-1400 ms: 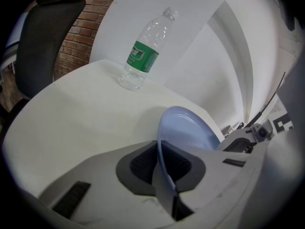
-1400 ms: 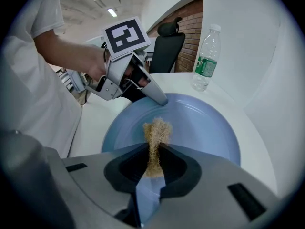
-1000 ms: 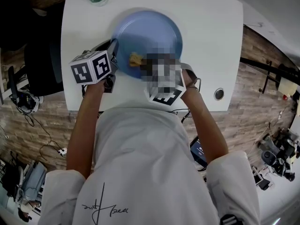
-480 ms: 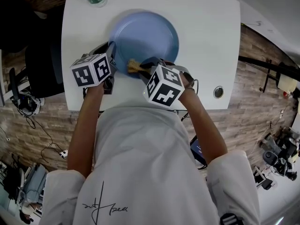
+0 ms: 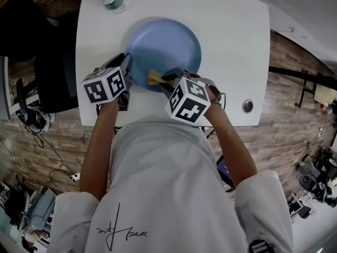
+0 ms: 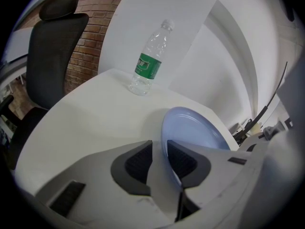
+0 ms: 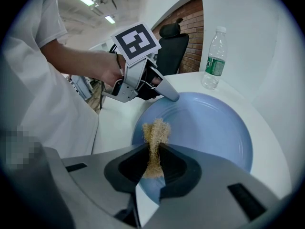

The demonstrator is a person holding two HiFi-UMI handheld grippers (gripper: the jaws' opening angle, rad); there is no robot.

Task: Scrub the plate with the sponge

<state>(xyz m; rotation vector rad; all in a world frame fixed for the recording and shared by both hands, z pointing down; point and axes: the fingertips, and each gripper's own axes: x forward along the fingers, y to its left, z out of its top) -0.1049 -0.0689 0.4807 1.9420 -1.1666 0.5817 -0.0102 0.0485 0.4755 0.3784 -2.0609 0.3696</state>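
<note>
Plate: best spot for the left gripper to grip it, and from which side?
Likely the thin raised rim at the left edge of the plate, coming in from the left across the table. The shallow rim slots between the pads there. The left gripper sits astride it, its jaws have just been opening, not pinching. The right gripper, shut on the sponge, occupies the near right.
</note>
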